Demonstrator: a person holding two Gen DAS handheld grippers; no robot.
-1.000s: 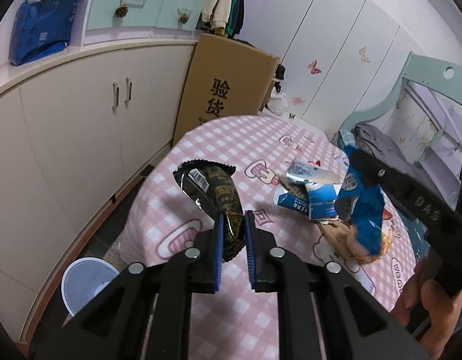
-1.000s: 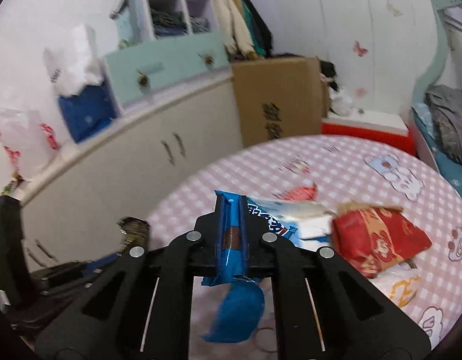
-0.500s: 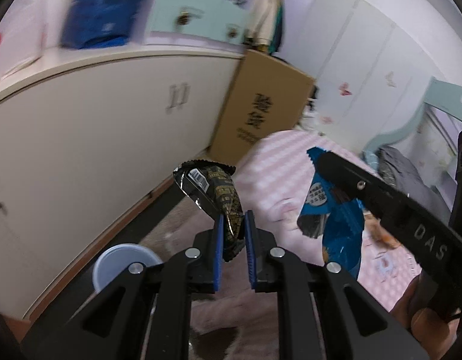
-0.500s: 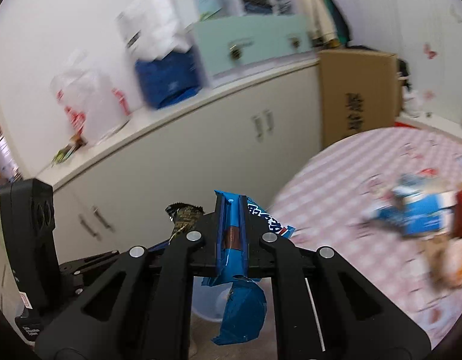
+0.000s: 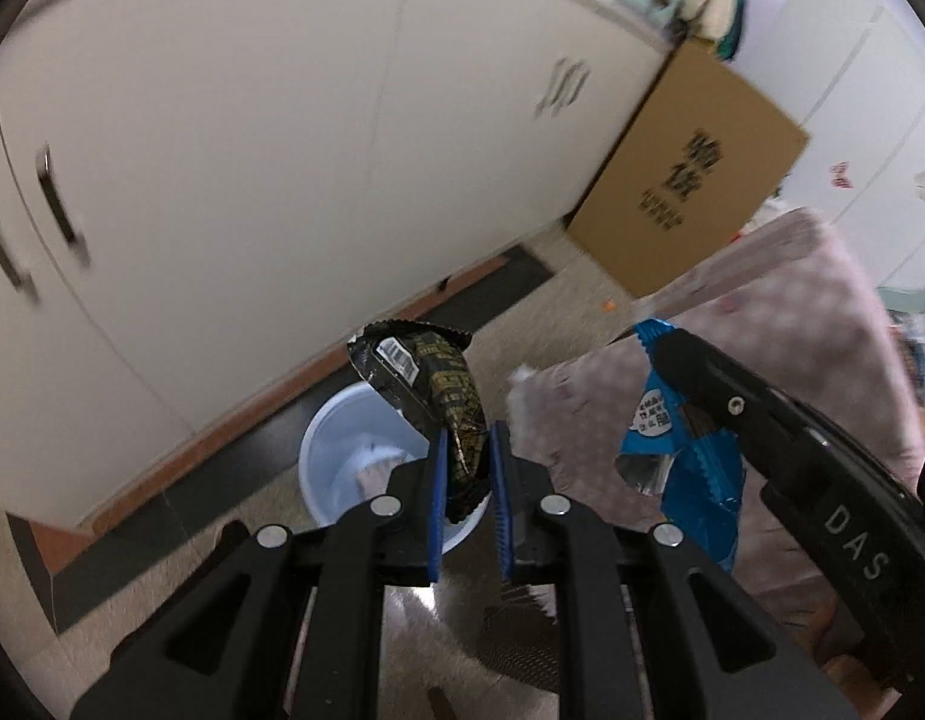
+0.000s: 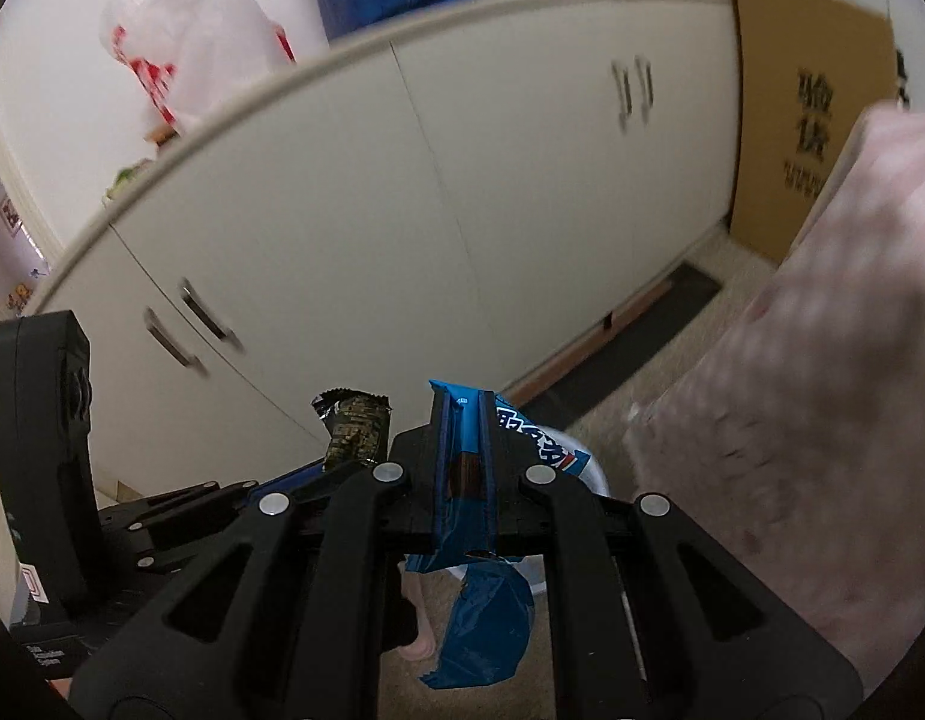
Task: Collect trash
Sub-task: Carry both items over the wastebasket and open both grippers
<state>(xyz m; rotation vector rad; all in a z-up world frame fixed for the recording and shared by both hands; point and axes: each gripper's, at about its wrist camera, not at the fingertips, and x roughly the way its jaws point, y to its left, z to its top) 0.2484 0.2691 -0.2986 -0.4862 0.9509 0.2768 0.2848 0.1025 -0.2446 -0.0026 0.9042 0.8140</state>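
**Both wrappers now over the floor by the bin**

Since half a second ago, both claws are swinging off the pink checked bench (image 5: 810,312) and down toward the floor; the bin, small and low in view before, is now sitting right under the left claw (image 5: 467,450).

- Left claw is clamping the lower end of a black snack wrapper (image 5: 429,381); its barcode end is sticking up and leaning left. Wrapper is hanging directly above the open mouth of the pale blue bin (image 5: 336,450), which is standing on the floor near the white cupboard (image 5: 282,150).
- Right claw (image 6: 467,462) is pinching a blue wrapper (image 6: 486,624); most of the wrapper is drooping below the fingers (image 6: 441,456). In the left wrist view it is showing beside the bin, in front of the bench cloth.
- Cardboard box (image 5: 696,180) is leaning against the cupboard, beyond the bench.
- Both views are motion-blurred at the edges.
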